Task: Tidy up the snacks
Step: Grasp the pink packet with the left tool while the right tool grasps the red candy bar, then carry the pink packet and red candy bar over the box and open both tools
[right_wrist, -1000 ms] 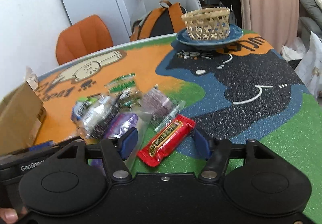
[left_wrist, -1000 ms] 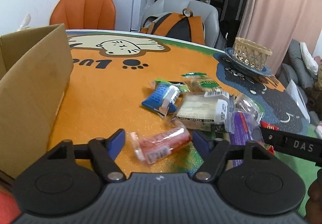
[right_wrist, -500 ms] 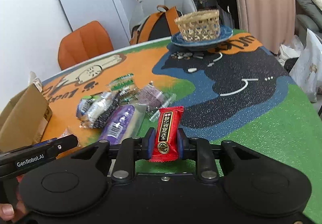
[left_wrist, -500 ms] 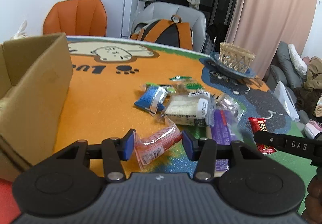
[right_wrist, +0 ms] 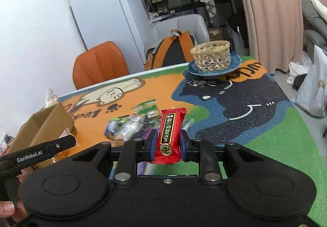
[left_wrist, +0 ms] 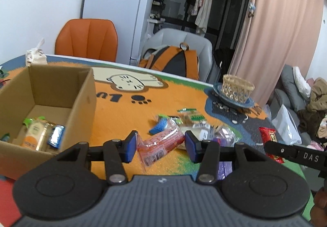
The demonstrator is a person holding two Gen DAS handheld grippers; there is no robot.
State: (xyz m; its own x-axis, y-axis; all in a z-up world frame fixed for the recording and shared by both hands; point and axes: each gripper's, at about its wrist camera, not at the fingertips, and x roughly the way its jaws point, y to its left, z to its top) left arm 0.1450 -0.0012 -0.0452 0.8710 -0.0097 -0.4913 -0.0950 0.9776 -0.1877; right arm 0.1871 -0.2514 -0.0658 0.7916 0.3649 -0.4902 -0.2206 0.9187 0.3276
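A: What do the jaws hold?
B: Left gripper [left_wrist: 160, 146] clamps a pink clear-wrapped snack [left_wrist: 161, 144]; right gripper [right_wrist: 166, 143] pinches one upright red gold-lettered bar [right_wrist: 170, 137], both lifted above the desk [right_wrist: 276, 141]

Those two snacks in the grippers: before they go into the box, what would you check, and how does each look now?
1. Right gripper clamps red bar: ok.
2. Left gripper clamps pink packet: ok.
3. Both snacks lifted off table: ok.
4. Box open on top: ok.
5. Room left in box: ok, bare floor shows.
6. Pink packet held firmly: cannot tell, it hangs crooked.
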